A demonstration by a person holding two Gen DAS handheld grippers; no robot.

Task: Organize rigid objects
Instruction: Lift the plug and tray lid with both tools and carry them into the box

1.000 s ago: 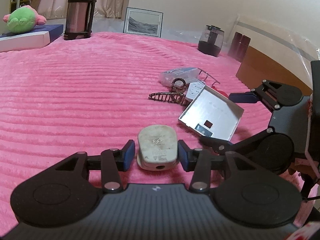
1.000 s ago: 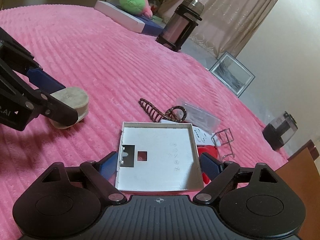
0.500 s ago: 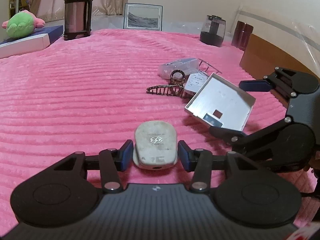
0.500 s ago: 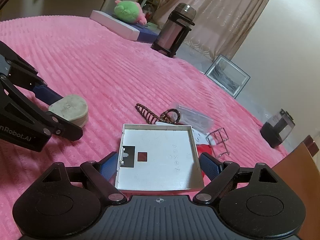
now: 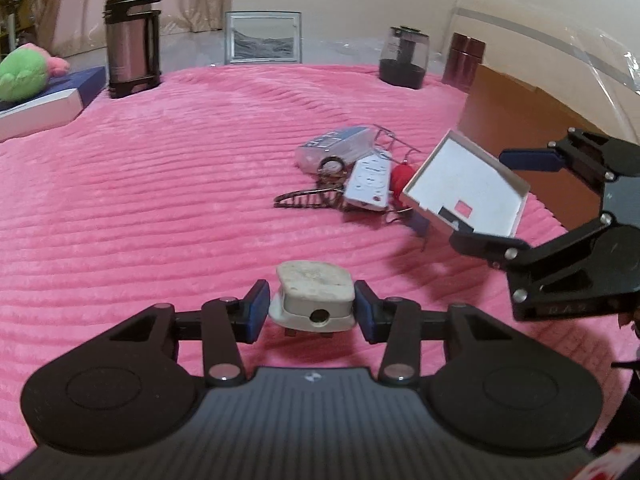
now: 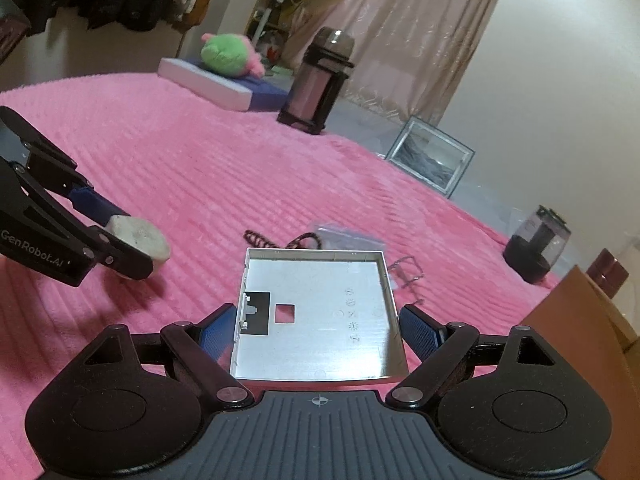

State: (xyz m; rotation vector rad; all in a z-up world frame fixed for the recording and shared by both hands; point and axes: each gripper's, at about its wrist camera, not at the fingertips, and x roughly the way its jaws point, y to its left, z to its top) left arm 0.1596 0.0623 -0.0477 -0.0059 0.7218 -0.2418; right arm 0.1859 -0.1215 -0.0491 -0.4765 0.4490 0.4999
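Left tongs (image 5: 311,307), side plate marked "GenRobot.AI", have just been closing and clench a grey-white plug (image 5: 314,294) above the pink bedspread (image 5: 160,184). Right tongs (image 6: 318,326) grip a white square cover (image 6: 320,320), lifted right of the plug.

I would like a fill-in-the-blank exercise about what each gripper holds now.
1. The left gripper holds a white ____.
2. The right gripper holds a square white ____.
3. Both held things hang above the ____ blanket.
4. The steel flask stands ____.

Missing words: plug; tray; pink; upright
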